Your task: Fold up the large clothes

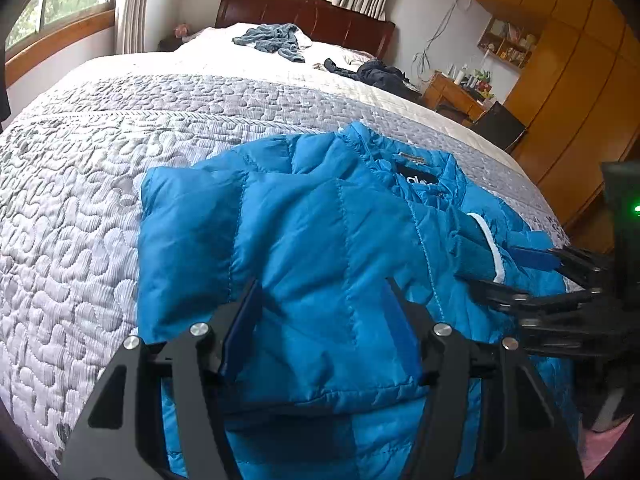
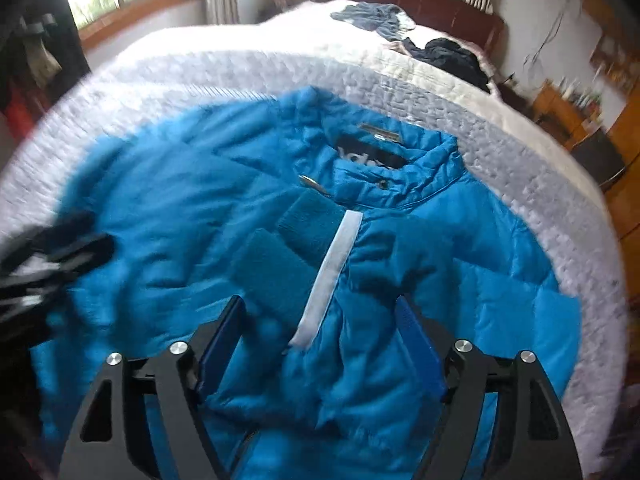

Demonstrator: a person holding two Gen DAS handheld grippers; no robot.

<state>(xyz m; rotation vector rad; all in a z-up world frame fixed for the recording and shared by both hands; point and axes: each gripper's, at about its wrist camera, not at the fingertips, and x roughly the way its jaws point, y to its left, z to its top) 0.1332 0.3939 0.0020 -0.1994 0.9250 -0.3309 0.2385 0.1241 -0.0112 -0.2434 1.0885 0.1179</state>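
A bright blue puffer jacket [image 1: 304, 220] lies front up on the grey quilted bedspread [image 1: 100, 160], collar toward the headboard. Its sleeves are folded in over the chest, so the knit cuffs [image 2: 312, 232] lie beside the white zip strip [image 2: 336, 272]. My left gripper [image 1: 322, 284] hovers open over the jacket's left half with only flat fabric under its fingers. My right gripper [image 2: 320, 300] is open over the jacket's middle, straddling the white strip. In the left wrist view the right gripper [image 1: 496, 268] reaches in from the right near a cuff. The right wrist view is motion-blurred.
A grey-blue garment [image 1: 272, 40] and a dark garment [image 1: 380, 72] lie near the head of the bed by the brown headboard [image 1: 304, 12]. A wooden wardrobe [image 1: 560, 80] and a cluttered desk [image 1: 452, 96] stand to the right of the bed.
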